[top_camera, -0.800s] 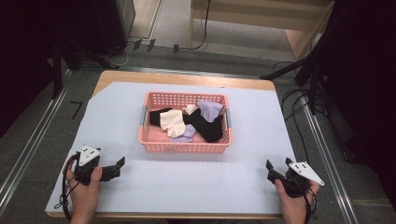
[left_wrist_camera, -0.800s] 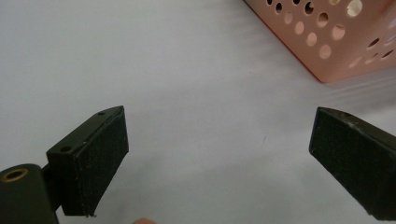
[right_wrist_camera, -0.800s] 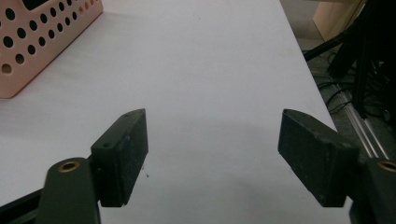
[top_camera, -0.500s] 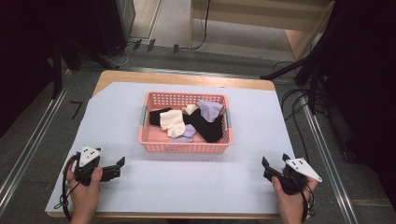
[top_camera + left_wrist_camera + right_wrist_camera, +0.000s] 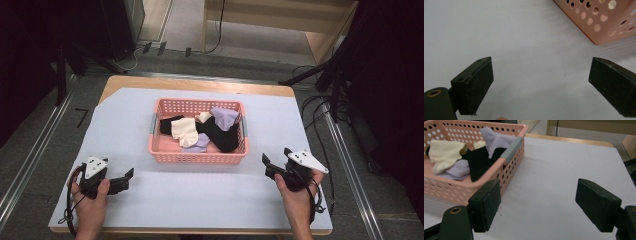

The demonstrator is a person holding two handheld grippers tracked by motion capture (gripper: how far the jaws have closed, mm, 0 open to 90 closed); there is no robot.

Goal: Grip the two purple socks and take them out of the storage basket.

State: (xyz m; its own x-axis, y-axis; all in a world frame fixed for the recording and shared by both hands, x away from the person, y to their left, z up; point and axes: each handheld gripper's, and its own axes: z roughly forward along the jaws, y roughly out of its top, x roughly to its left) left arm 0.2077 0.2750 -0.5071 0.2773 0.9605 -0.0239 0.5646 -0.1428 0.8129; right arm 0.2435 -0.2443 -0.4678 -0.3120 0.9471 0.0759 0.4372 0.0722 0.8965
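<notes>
Both jaws wide open, so I'd swing the right gripper toward 10 o'clock into the pink perforated plastic basket and pinch one sock, while the left gripper waits.

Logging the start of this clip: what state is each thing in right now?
Left hand-held gripper: open, empty, low over the sheet.
Right hand-held gripper: open, empty, beside the basket.
Basket: upright, holding socks.
Cream sock: crumpled, on top of the pile.
Black sock: bunched in the basket.
Lilac sock: draped at the basket's right rim.
Sheet: flat on the table.
</notes>
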